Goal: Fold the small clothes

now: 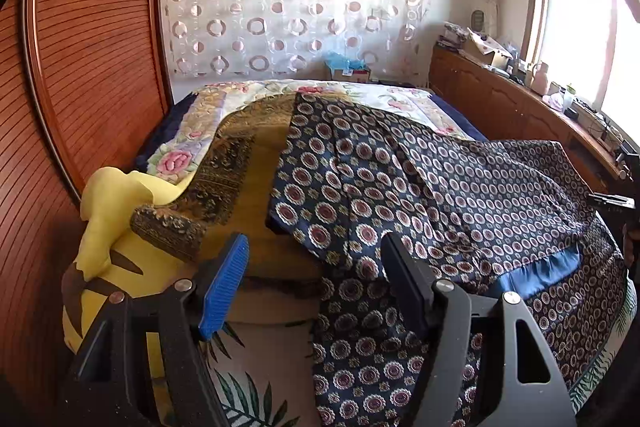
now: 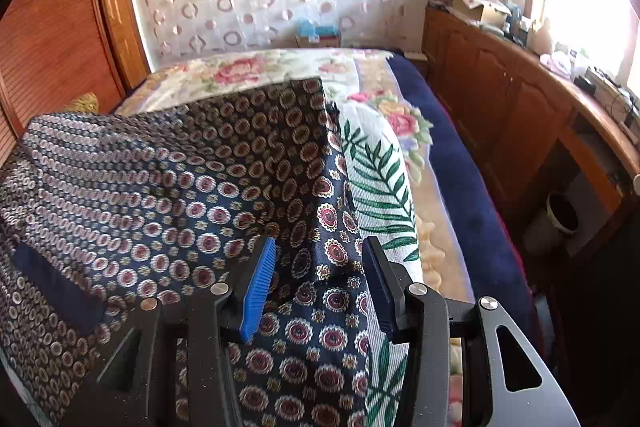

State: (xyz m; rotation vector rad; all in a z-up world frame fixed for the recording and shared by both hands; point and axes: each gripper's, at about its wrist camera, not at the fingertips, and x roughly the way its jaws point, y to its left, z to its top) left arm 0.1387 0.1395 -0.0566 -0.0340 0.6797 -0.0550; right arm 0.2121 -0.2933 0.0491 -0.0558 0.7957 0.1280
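Right gripper (image 2: 318,269) over the bed, jaws spread apart, blue-padded finger (image 2: 258,291) left, dark finger (image 2: 378,287) right. Navy medallion-print garment (image 2: 180,187) lies rumpled under and between them, plain navy pocket band (image 2: 56,287) at left. Palm-leaf towel (image 2: 376,179) beside it on floral blanket (image 2: 256,71). Wooden cabinet (image 2: 500,99) on right.

Garment (image 1: 400,179) on bed (image 1: 408,99); cabinet (image 1: 500,99) right.
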